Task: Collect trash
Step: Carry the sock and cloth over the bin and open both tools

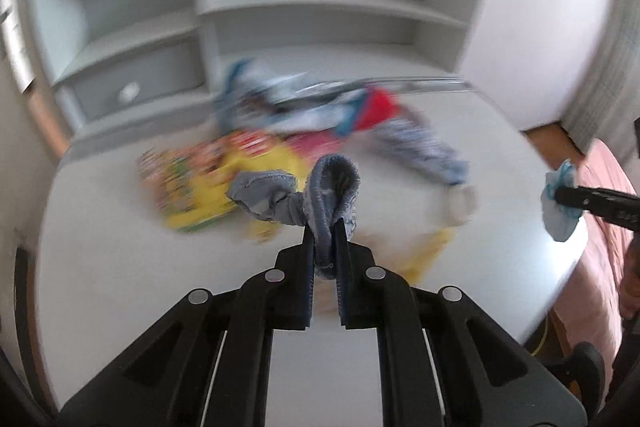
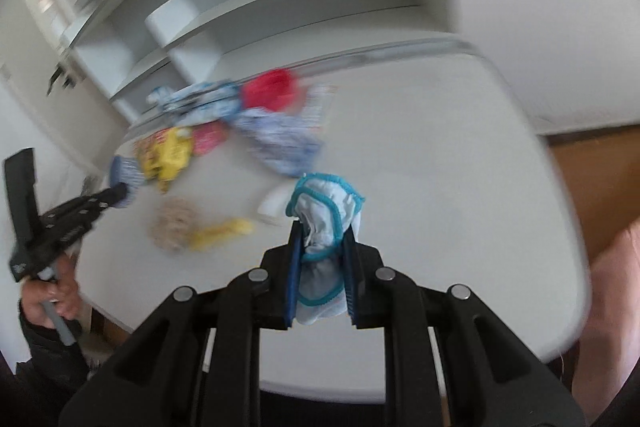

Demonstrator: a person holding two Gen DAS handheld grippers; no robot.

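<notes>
Left claw [image 1: 325, 227] pinches a grey cloth [image 1: 320, 195] above the white table [image 1: 120, 267].

each fisheye camera sits close behind its own gripper's fingers, looking forward and steeply down past them at a white table [image 1: 120, 267]. both views share the tabletop, the blurred heap [image 2: 240, 123] beyond the fingertips, and white shelving [image 1: 320, 7] farther ahead.

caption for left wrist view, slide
Left gripper clamps a grey sock above the cluttered white table.
</notes>
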